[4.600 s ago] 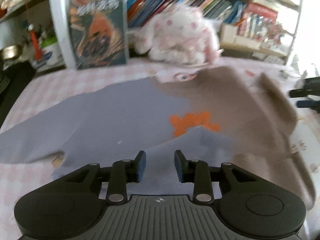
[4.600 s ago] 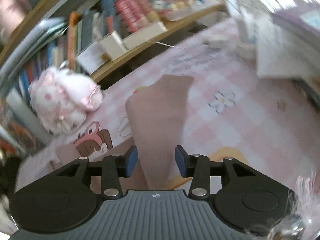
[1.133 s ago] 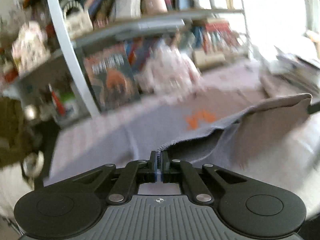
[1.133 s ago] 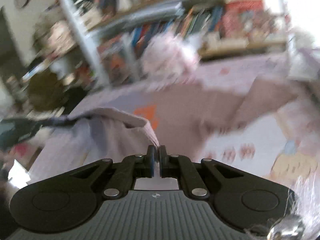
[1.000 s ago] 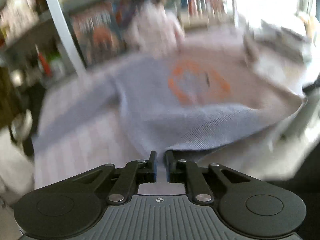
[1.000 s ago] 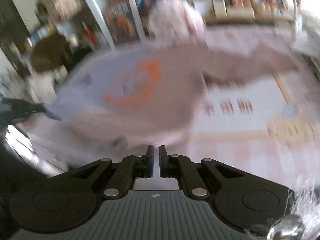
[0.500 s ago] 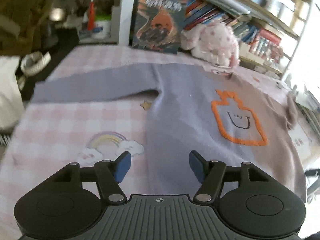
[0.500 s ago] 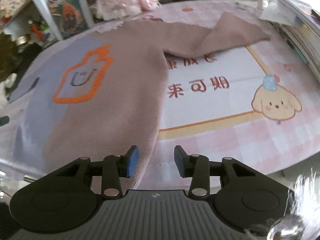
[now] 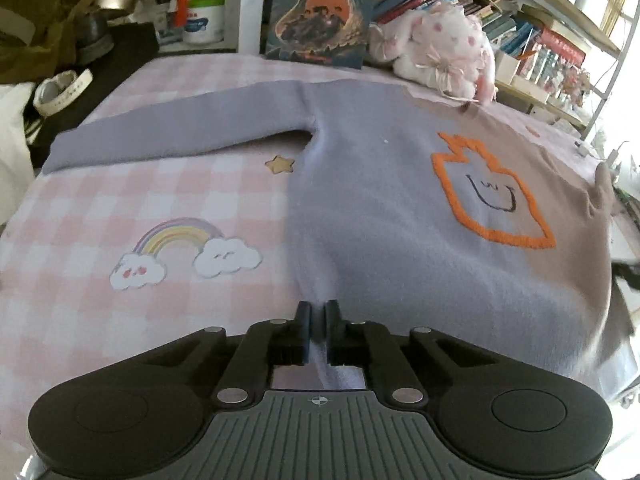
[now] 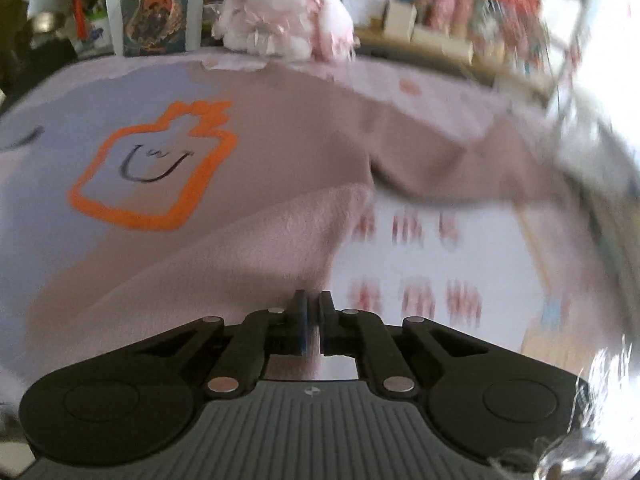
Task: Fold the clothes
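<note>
Sweater (image 9: 392, 200) lies spread face up on the checked cloth (image 9: 100, 200) of the table, orange outline design (image 9: 492, 196) showing, collar toward the far edge by the plush toy (image 9: 436, 52) and the upright book (image 9: 320, 12). One sleeve (image 9: 180, 128) runs flat toward the left edge; the other sleeve (image 10: 460, 168) trails toward the right edge.

Left gripper (image 9: 318, 334): jaws nearly pressed together, pinching the sweater's hem at the near edge, lilac side. Right gripper (image 10: 311, 326): jaws drawn close, only a thin slit between them, on the hem at the brownish-pink side. Fabric there rises as a lifted flap (image 10: 240, 248), so it is probably gripped, though the contact itself is hidden behind the fingers.

Judgement: holding both bottom corners lets the hem be carried as one straight edge, either to pull the body taut or to bring it over toward the collar. Which of the two cannot be settled here.

Hard to make out: right wrist view is motion-blurred, and the red characters printed on the cloth are unreadable. Right cuff smeared. Hem edge under both grippers is cut off by the tool bodies. Sweater's far right side drops out of the left view.
</note>
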{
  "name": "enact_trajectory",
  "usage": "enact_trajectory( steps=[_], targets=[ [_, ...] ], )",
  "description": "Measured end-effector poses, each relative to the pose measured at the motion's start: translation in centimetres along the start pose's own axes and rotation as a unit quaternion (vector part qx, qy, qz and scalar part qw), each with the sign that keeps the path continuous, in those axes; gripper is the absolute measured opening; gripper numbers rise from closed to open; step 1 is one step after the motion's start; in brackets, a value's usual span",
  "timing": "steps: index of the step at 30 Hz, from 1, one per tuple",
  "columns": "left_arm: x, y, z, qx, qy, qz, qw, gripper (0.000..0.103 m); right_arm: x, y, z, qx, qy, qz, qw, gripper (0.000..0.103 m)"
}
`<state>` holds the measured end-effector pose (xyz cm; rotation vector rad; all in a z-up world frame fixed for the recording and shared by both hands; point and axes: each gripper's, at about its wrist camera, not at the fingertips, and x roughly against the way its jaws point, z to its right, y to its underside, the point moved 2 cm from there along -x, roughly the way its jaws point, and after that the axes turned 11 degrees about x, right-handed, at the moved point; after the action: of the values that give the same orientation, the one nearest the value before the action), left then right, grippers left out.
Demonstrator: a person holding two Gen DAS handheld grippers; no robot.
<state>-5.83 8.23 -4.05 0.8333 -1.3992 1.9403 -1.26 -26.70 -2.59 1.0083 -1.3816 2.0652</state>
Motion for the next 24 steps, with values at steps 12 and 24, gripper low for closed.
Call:
enact_trajectory(
  steps=[12, 24],
  targets=[
    [-0.8, -0.7, 0.9, -0.038, -0.017, 0.018, 0.9990, 0.006, -2.3, -1.6, 0.9, -0.002, 0.019, 0.008, 1.000, 0.005],
    [-0.9, -1.5, 0.2, -0.052, -0.043, 0.019, 0.9975, 0.006, -0.1, -0.7, -1.0, -0.025, -0.048, 0.005, 0.999, 0.004]
  ],
)
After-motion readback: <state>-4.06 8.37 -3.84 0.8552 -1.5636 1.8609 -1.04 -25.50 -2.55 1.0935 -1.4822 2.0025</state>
